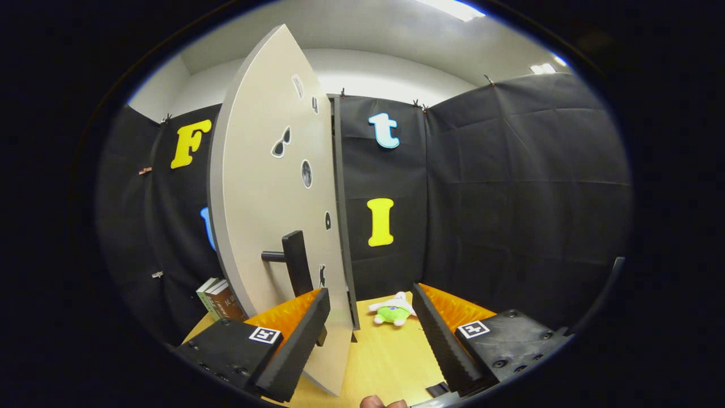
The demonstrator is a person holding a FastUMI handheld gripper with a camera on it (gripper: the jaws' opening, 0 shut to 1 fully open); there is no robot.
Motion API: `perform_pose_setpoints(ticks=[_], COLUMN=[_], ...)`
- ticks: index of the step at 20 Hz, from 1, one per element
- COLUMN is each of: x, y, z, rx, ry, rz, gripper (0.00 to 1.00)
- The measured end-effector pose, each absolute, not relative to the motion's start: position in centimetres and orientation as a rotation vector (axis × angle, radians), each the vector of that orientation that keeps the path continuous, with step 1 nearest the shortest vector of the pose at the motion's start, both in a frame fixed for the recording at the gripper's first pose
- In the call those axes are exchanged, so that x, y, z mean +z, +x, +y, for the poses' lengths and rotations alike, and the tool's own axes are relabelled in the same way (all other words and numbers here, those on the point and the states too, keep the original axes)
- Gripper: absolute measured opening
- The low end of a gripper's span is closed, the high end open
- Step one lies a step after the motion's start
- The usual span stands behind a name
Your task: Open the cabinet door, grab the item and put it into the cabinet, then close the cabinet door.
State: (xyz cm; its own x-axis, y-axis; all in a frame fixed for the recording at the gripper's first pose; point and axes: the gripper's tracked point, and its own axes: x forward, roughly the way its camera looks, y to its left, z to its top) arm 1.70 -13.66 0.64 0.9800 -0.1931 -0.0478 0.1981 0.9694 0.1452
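The grey cabinet door [266, 187] stands swung open, edge-on toward me, with small stickers on its face and a black bar handle [295, 262] low on it. My gripper [371, 309] is open; its left finger [300, 340] sits just below the handle and in front of the door's face, and the door's lower edge runs down between the two fingers. A small green and white plush toy [392, 310] lies on the wooden table [385, 357] just ahead, close to the right finger [439, 334]. The cabinet's dark side edge [341, 215] shows behind the door.
Two books [221, 300] stand on the table to the left of the door, beyond the left finger. Black cloth walls close the booth behind and to the right. A fingertip of the person's hand [379, 402] shows at the near edge.
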Motion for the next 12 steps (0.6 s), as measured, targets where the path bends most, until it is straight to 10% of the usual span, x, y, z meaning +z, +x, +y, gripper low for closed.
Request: perform_pose_setpoints(ticks=[12], x=[0.4], y=[8.1], z=[2.1], rx=[0.022], ry=[0.184], rz=[0.023], gripper=[0.98])
